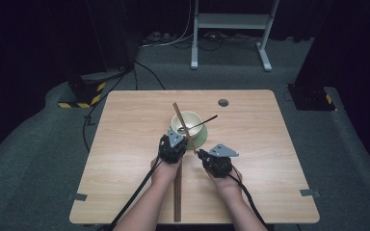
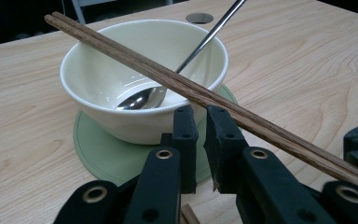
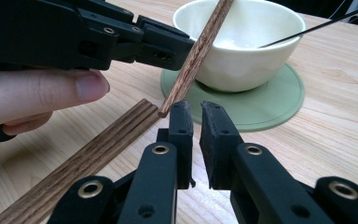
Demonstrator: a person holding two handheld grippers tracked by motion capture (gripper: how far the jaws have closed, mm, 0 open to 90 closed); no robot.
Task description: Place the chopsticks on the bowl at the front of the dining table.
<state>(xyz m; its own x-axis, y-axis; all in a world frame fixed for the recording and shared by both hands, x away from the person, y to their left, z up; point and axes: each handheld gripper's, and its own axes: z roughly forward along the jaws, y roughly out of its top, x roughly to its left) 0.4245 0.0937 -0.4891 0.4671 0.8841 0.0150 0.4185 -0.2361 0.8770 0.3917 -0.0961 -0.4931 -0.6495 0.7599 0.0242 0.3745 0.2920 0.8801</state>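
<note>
We see a pale wood table (image 1: 125,144) on grey carpet (image 1: 29,159), dark room; both grippers' jaws slightly apart, gripping nothing: left gripper (image 2: 200,121), right gripper (image 3: 193,116).

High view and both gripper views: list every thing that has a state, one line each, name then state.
bowl: upright on the coaster, a spoon inside.
spoon: head down in the bowl, handle leaning over the rim.
chopsticks: pair laid across the bowl's rim, near end low by the right gripper.
coaster: flat on the table under the bowl.
wooden strips: bundle lying flat on the table.
left gripper: jaws slightly apart, empty.
right gripper: jaws slightly apart, empty.
</note>
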